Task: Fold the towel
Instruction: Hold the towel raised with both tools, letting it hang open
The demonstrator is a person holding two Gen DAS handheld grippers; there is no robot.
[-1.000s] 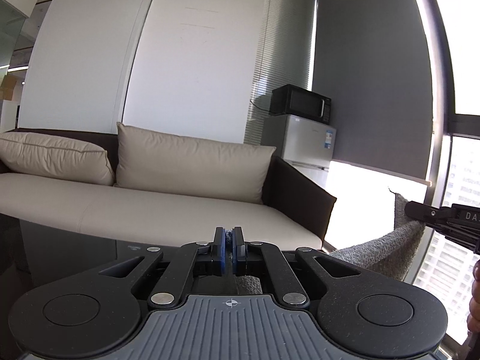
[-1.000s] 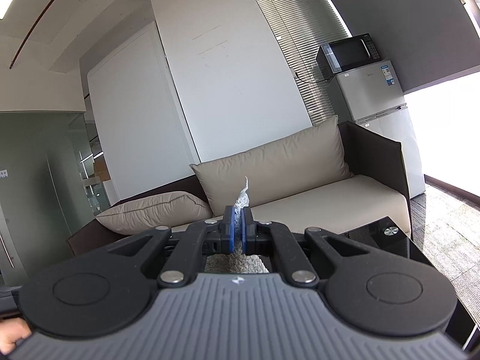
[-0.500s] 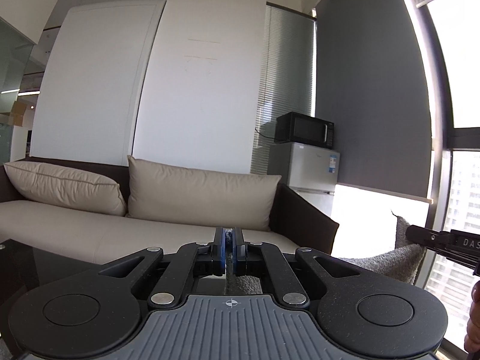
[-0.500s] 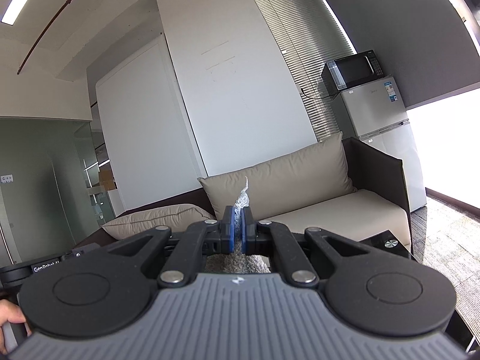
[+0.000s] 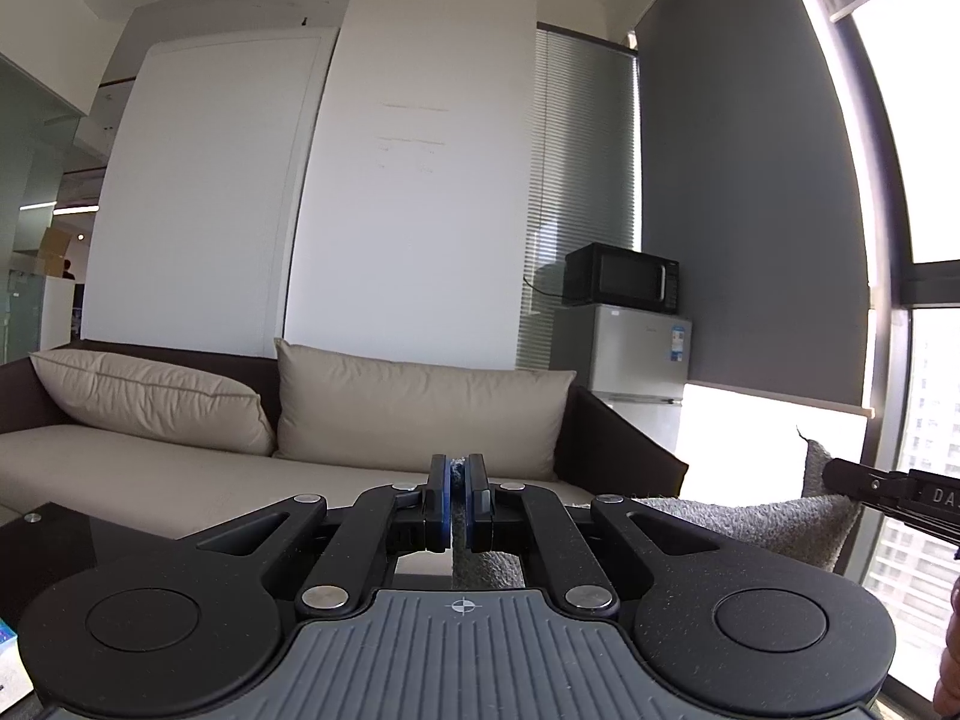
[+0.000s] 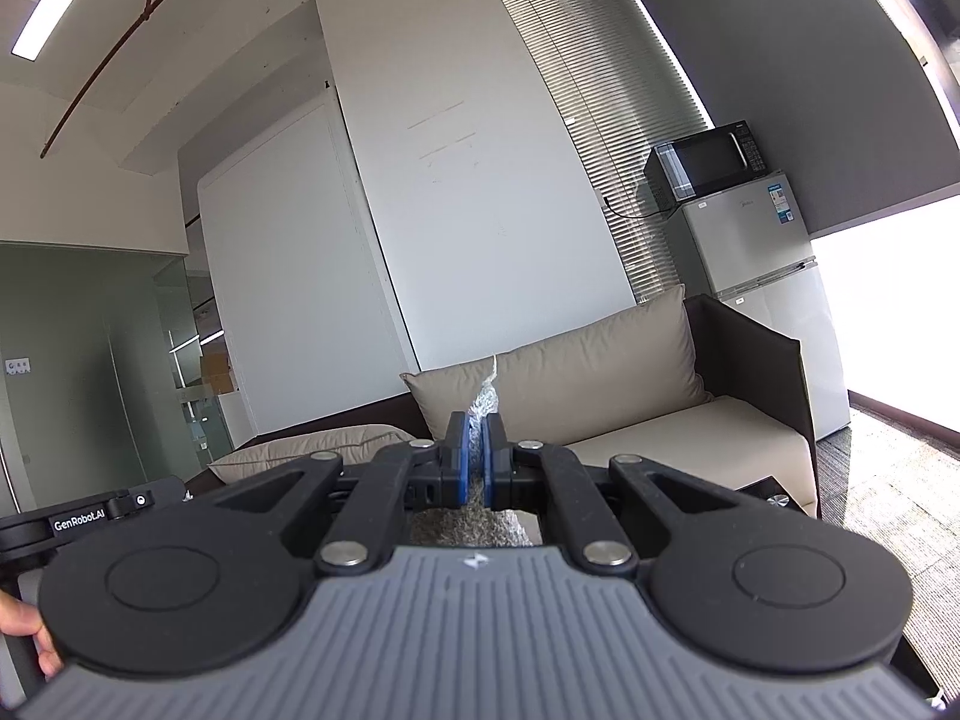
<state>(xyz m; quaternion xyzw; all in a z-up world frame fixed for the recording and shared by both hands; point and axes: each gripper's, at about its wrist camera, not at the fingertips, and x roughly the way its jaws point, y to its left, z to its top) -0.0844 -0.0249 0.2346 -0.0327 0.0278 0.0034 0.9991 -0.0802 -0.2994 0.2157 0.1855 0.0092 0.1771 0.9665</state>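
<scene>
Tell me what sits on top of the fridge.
A black microwave stands on the white fridge, beside the blinds. A cable runs from its left side; where that ends cannot be seen. The back of the fridge top is hidden behind the microwave.

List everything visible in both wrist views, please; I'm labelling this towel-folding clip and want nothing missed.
towel: one, grey, held up and stretched between both grippers
sofa: one, beige seat with a dark frame, against the white wall
cushions: two, beige, on the sofa
microwave: one, black, on top of the fridge
fridge: one, white, right of the sofa
blinds: one set, grey, behind the fridge
glass table: one, dark, in front of the sofa
left gripper: black, blue pads, shut on the towel
right gripper: black, blue pads, shut on the towel
hand: one, partly seen at the frame's left edge
</scene>
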